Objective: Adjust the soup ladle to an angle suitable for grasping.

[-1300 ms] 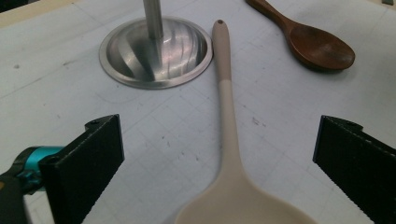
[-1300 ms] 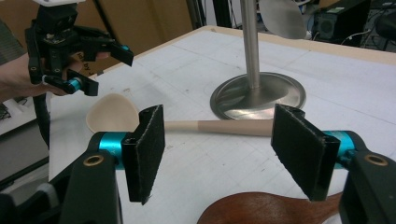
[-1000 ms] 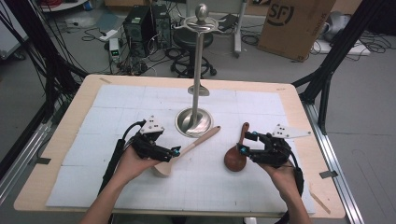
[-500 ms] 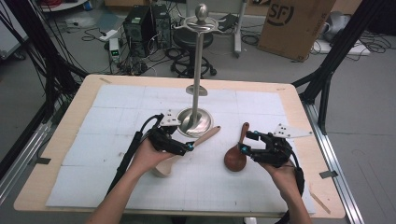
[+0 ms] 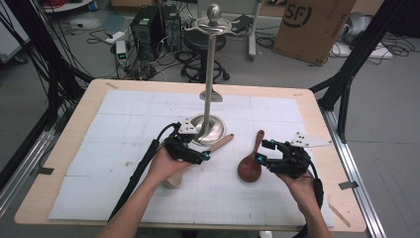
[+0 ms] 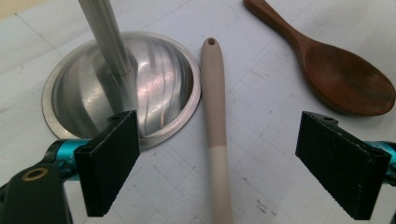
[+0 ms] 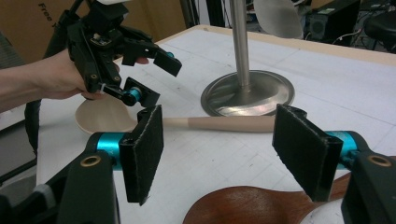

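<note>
Left tongs [image 6: 219, 163] wide, jaws just closing in, straddling the pale wooden spoon [image 6: 215, 121] handle untouched, at 5 o'clock of the hanger stand [image 5: 208, 130]. Risk: a jaw nudges the stand base and skews the grip. Right tongs [image 7: 224, 154] wide over the dark wooden spoon [image 7: 261, 205]. Carton [image 5: 313, 27] at 1 o'clock reads "SF".

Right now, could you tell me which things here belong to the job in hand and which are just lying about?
In the job:
- left gripper, open above the pale spoon's handle
- pale wooden spoon
- right gripper, open at the dark spoon's bowl
- dark wooden spoon
- metal stand, probably for hanging them

Lying about:
- cardboard box
- computer tower
- stool
</note>
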`<state>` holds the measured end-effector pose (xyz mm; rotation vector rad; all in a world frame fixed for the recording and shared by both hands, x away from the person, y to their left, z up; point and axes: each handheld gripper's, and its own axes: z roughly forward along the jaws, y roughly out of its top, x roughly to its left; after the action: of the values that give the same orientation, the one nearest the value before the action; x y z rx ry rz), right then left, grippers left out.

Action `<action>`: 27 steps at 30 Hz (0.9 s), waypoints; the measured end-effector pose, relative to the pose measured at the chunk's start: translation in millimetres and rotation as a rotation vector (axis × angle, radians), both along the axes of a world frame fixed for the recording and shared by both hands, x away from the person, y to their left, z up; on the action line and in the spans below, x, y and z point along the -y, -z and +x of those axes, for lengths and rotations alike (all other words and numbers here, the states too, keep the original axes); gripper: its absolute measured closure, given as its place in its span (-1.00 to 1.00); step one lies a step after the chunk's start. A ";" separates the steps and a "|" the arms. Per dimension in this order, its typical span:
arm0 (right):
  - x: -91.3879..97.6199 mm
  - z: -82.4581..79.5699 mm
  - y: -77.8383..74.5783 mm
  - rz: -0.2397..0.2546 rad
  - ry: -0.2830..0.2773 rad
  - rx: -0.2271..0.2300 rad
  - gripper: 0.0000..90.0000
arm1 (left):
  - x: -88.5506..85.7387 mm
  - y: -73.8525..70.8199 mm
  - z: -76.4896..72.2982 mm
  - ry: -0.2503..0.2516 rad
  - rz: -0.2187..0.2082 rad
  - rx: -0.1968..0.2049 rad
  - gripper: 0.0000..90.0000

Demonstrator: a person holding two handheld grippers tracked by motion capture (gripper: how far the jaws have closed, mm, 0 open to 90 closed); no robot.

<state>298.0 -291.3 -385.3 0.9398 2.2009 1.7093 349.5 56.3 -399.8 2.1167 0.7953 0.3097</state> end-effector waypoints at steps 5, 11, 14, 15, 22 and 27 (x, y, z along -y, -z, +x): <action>0.3 -0.3 -0.3 0.000 0.001 0.001 -0.27 | 6.3 5.2 0.8 0.016 0.007 -0.005 -0.64; 0.0 0.1 -0.1 -0.002 -0.001 0.006 -0.27 | 12.9 9.2 0.9 0.031 0.043 0.001 -0.56; 0.0 -0.2 -0.2 -0.002 -0.002 0.005 -0.27 | 13.5 8.9 1.2 0.024 0.040 0.002 -0.53; 0.1 0.0 -0.2 -0.002 -0.001 0.007 -0.27 | 13.2 8.3 1.5 0.024 0.036 0.001 -0.53; -0.3 0.2 -0.1 -0.002 -0.001 0.008 -0.27 | 17.2 7.0 3.8 0.030 0.018 0.011 -0.49; 0.2 0.0 0.0 0.000 0.003 0.000 -0.27 | 24.2 11.2 6.3 0.033 0.027 -0.003 -0.43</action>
<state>298.0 -291.5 -385.3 0.9421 2.1984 1.7083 355.8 32.1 -411.0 2.1537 0.7605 0.3014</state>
